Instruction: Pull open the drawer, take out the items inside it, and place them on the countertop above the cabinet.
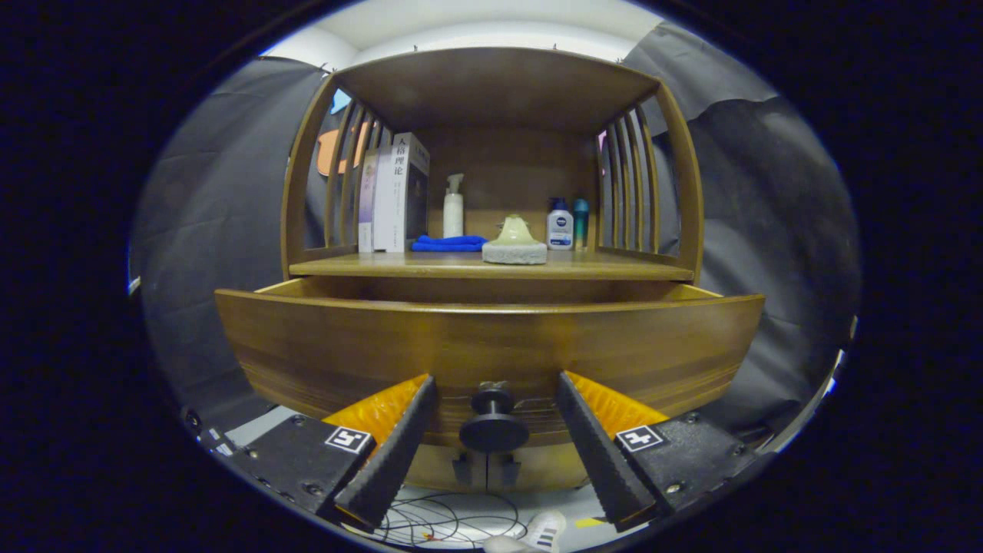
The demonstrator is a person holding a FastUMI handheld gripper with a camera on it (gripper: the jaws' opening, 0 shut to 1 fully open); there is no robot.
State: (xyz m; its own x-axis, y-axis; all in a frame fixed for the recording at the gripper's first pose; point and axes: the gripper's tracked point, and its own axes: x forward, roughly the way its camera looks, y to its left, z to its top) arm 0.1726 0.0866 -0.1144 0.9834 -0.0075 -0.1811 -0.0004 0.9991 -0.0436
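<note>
The hand-held gripper (495,384) stood with its jaws spread wide, one black ribbed finger (399,442) on each side of the drawer's dark round knob (493,426), neither finger touching it. The knob sat between the fingers, set on the lower middle of the drawer front (491,346). Below the fingers lay a tangle of thin cables (445,522) on the floor, and part of a white shoe (541,530).

The wooden drawer was pulled out from the cabinet, its front panel standing forward of the cabinet body, with its top rim and side walls in view; what lay inside it could not be told from this angle.

Above and behind the drawer lay the surface (491,265) of the cabinet. Near its front edge, about the middle, sat a pale, dome-shaped object on a grey block (514,242). Just left of it was a folded blue cloth (449,243). Toward the left side stood upright books (395,192) against the slatted side rail. At the back stood a white pump bottle (453,207), and toward the right back corner a small white bottle with a blue cap (560,224) beside a teal one (580,221). A wooden top shelf (495,84) roofed the space.
</note>
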